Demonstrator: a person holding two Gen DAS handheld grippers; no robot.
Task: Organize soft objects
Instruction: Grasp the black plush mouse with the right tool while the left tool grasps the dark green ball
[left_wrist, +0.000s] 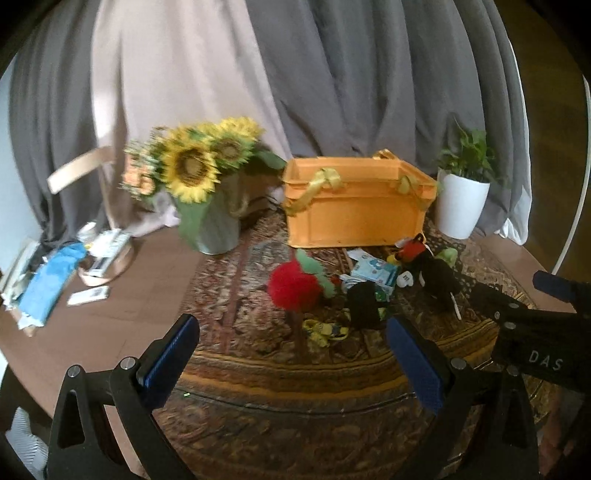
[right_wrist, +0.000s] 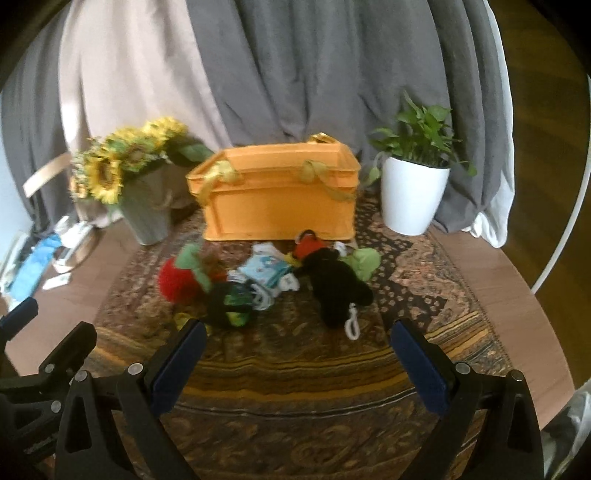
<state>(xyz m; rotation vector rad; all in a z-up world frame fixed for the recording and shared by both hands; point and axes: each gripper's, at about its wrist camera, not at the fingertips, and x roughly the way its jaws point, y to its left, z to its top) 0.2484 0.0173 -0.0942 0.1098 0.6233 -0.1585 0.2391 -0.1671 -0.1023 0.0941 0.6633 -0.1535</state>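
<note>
- My left gripper is spread wide with nothing between its blue pads; my right gripper is the same.
- The soft toys lie on the patterned rug in front of the orange crate: red plush apple, black plush, pale blue cloth piece.
- Only my left view shows a small yellow toy near the apple.
- Only my right view shows the green plush clearly.
</note>
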